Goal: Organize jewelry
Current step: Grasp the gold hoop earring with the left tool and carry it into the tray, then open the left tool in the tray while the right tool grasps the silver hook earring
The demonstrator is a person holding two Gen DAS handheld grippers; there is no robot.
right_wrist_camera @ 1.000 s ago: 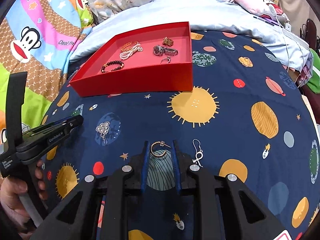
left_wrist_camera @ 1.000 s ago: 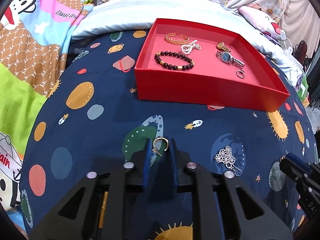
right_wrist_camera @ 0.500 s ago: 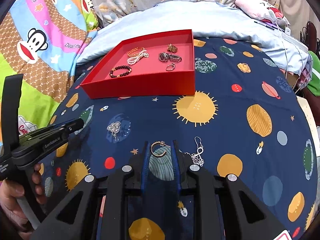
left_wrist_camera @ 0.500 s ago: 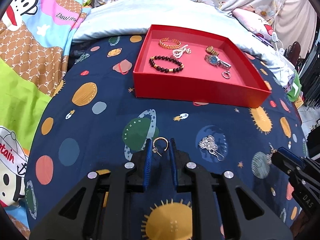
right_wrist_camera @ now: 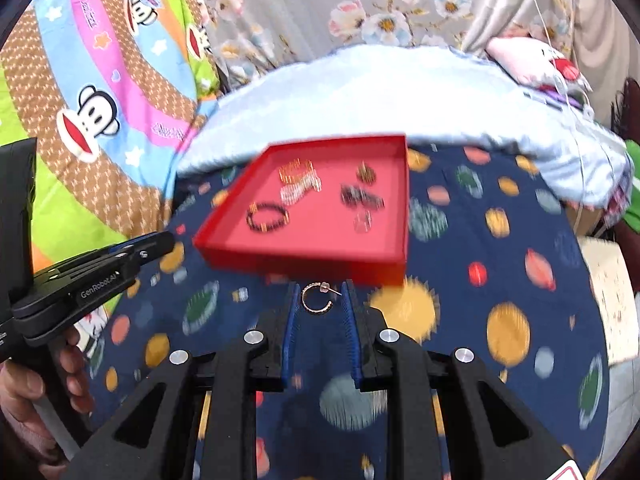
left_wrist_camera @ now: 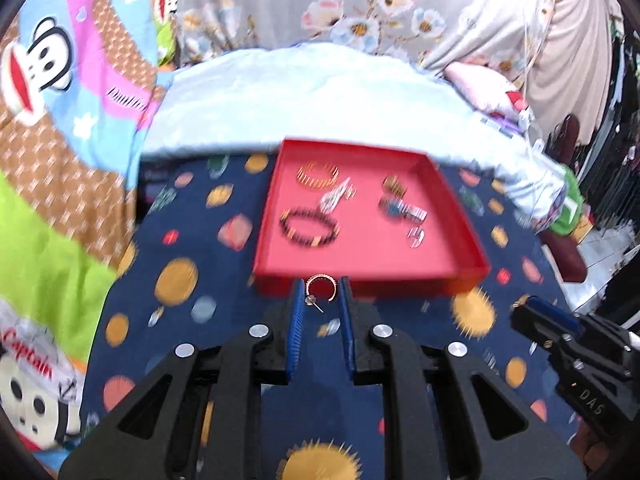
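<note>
My left gripper (left_wrist_camera: 321, 286) is shut on a gold hoop earring (left_wrist_camera: 320, 277), held in the air in front of the red tray (left_wrist_camera: 400, 285). My right gripper (right_wrist_camera: 322, 285) is shut on a matching gold hoop earring (right_wrist_camera: 314, 311), also lifted and just short of the tray's front wall (right_wrist_camera: 300, 260). In the tray lie a dark beaded bracelet (left_wrist_camera: 310, 229), a gold bangle (left_wrist_camera: 318, 172), a pearl piece (left_wrist_camera: 336, 196), a watch (left_wrist_camera: 400, 208) and a small ring (left_wrist_camera: 416, 237). Both views are blurred by motion.
The tray sits on a navy planet-print blanket (right_wrist_camera: 500, 280) over a bed. A pale blue quilt (left_wrist_camera: 320, 96) lies behind it, cartoon bedding to the left. A hand (right_wrist_camera: 24, 384) holds the left gripper's handle. A pink plush toy (right_wrist_camera: 532, 60) lies at the back right.
Both grippers have risen off the blanket, each with its hoop earring, and tilted up. The tray now sits just past the fingertips. The loose silver pieces on the blanket have dropped out of view.
</note>
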